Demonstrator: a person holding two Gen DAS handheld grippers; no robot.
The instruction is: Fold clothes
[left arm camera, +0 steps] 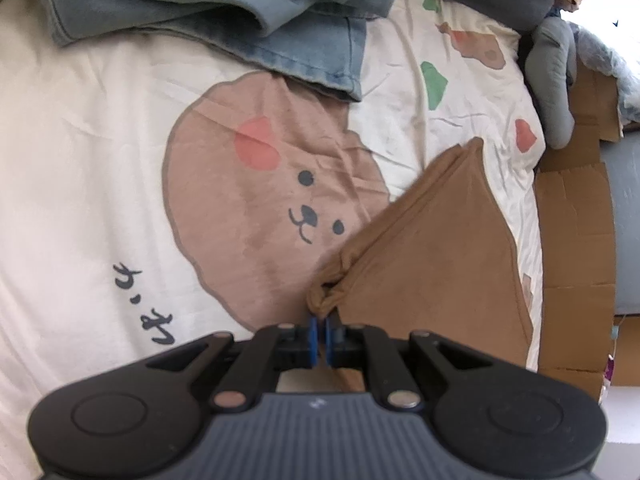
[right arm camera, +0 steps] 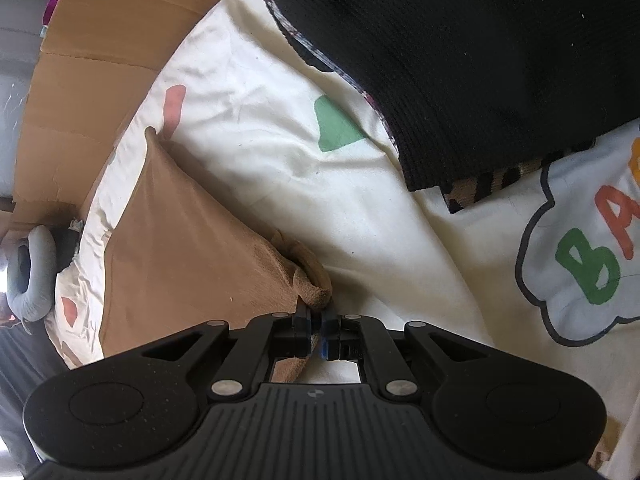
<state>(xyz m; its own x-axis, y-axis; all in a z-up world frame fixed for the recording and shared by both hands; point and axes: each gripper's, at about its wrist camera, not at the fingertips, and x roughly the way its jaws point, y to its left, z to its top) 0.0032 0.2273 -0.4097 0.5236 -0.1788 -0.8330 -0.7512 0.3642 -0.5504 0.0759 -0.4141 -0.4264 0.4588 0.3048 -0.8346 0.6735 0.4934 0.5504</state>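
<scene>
I have the brown cloth (left arm camera: 436,248) pinched at two bunched corners, one in each tool. In the left wrist view it spreads away from the fingertips toward the far right, a taut, roughly triangular sheet with its far point reaching up over the bed sheet (left arm camera: 80,128). The left gripper (left arm camera: 321,326) has its blue pads pressed nearly together, with a gathered knot of the cloth's edge caught just at their tips.

In the right wrist view the same brown cloth (right arm camera: 176,248) lies to the left of the tool and stretches far-left toward the edge of the bed. The right gripper (right arm camera: 318,320) is likewise closed down on a rolled, thick bit of hem sitting right at its fingertips.

Under the cloth is the cream bed sheet, printed with a big brown bear face (left arm camera: 256,200) left of the cloth and some green and pink patches farther off. A pile of jeans (left arm camera: 224,12) lies at the far side. On the right view a black knitted garment (right arm camera: 480,64) covers the far right, and flattened cardboard (right arm camera: 92,72) runs along the bed's far-left edge.
</scene>
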